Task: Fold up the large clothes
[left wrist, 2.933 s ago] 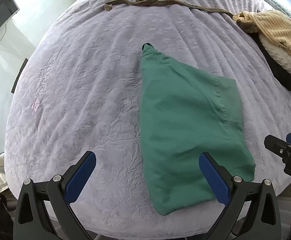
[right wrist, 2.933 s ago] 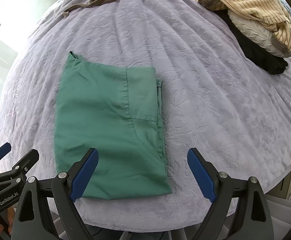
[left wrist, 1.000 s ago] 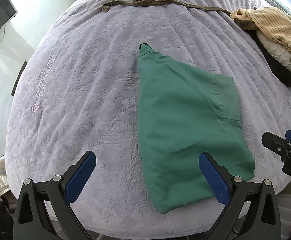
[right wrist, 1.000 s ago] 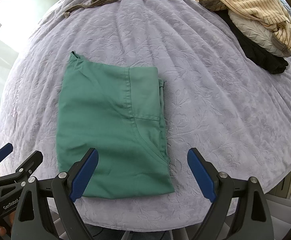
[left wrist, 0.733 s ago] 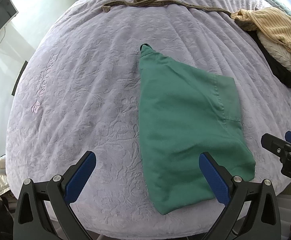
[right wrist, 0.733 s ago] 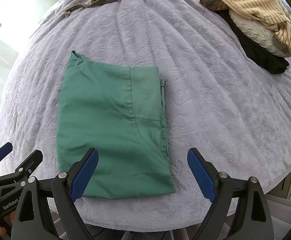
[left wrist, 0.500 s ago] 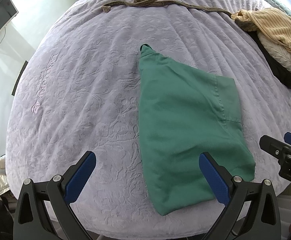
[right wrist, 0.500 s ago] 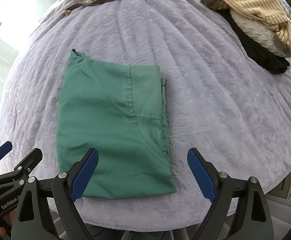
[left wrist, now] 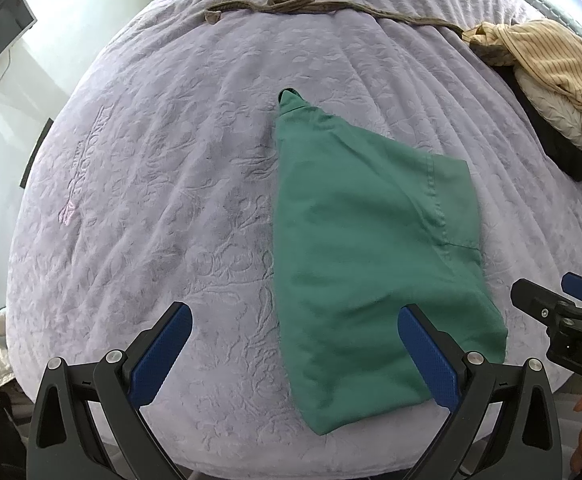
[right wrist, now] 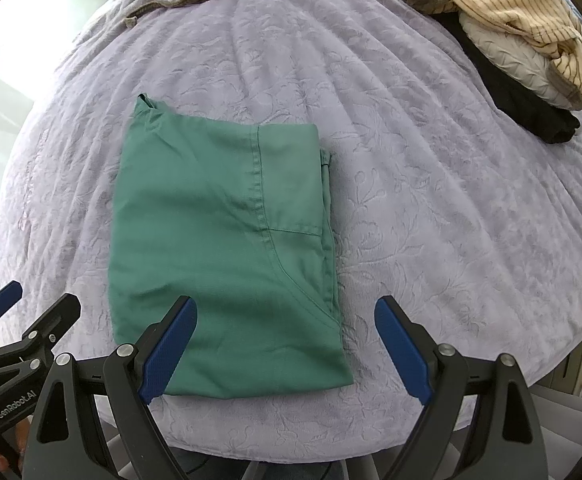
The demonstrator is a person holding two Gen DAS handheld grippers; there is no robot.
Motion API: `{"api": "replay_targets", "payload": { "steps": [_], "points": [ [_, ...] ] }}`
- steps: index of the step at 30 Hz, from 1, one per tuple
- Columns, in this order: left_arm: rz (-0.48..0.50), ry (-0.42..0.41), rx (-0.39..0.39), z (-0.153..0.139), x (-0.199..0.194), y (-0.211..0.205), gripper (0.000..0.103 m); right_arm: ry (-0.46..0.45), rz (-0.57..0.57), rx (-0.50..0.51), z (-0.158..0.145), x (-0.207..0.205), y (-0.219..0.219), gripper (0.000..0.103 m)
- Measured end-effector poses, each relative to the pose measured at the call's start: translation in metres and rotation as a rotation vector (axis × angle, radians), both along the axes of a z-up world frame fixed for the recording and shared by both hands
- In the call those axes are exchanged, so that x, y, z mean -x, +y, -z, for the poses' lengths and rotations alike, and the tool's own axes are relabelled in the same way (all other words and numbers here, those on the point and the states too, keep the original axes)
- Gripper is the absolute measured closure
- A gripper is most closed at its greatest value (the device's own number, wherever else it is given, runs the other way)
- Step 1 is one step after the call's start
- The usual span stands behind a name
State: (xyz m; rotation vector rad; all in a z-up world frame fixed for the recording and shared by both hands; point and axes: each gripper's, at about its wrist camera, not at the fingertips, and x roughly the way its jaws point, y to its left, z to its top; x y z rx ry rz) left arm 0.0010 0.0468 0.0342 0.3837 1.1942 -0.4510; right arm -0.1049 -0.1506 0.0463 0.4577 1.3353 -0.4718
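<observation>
Both tools wide, empty, above folded green garment.

Right tool (right wrist: pixel 285 346) hangs over the garment (right wrist: pixel 219 248), which lies flat on the bed (right wrist: pixel 431 208) near its front edge; left tool (left wrist: pixel 295 354) straddles its left edge. Probably a pause to check the fold. Left view shows embroidery on the cover; right view shows the pocket seam squarely. Clothes pile (right wrist: pixel 523 40) well apart.

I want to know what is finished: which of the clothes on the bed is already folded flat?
The green garment, a neat flat rectangle lying alone near both grippers. The striped, white and black clothes lie crumpled in a far-corner pile.
</observation>
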Motion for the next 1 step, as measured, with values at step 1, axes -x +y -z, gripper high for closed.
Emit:
{"api": "replay_targets", "payload": {
  "steps": [1],
  "points": [
    [-0.001,0.003,0.001,0.0004,-0.0002,0.0001,0.000,-0.001,-0.001,0.000,0.0000,0.0001,-0.0001,0.011]
  ]
}}
